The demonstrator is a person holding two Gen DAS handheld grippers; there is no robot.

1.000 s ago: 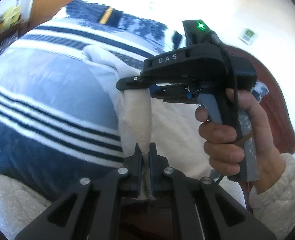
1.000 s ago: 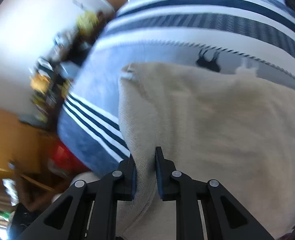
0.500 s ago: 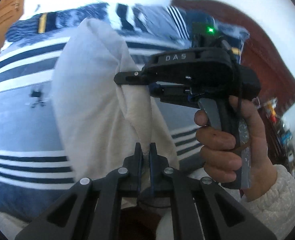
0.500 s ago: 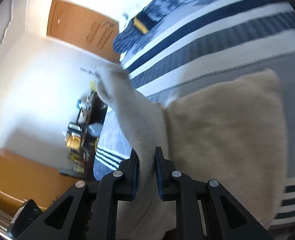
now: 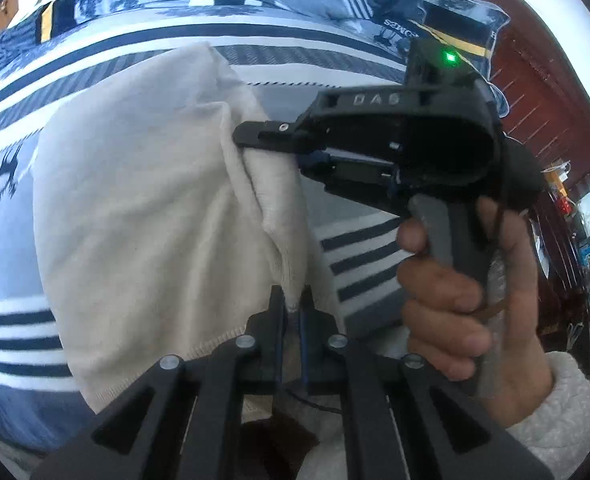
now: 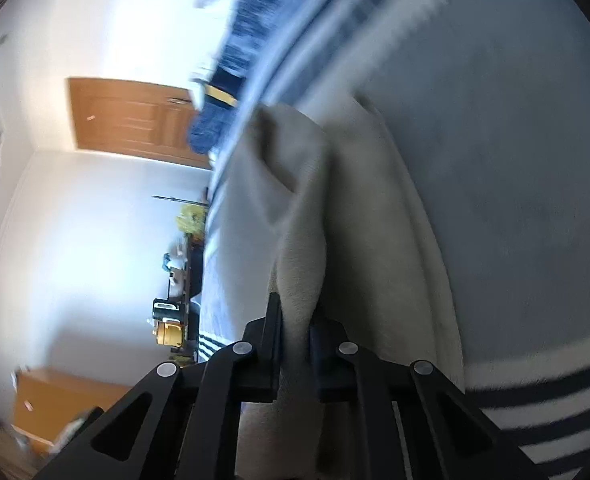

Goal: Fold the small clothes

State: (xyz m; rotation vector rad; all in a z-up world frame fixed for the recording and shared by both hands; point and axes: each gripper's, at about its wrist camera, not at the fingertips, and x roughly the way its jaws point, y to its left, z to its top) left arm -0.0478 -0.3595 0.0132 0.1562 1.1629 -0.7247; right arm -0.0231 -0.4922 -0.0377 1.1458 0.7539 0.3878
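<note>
Evidently both tongs pinch one edge of the cream garment [image 5: 143, 216] so it hangs taut over the striped bedspread [image 5: 11, 240] (ready to lay flat): left gripper [image 5: 291, 312] clamped shut on the hem, right gripper [image 6: 295, 332] just tightened onto bunched cloth.

garment [image 5: 143, 216]: cream knit cloth, soft, matt, ribbed hem
bedspread [image 5: 11, 240]: striped blue-and-white woven cloth, matt
left gripper [image 5: 291, 312]: matt black plastic, shiny metal rivets
headboard [image 5: 535, 92], beyond bedspread: reddish polished wood
door [image 6: 131, 120]: brown smooth wood
</note>
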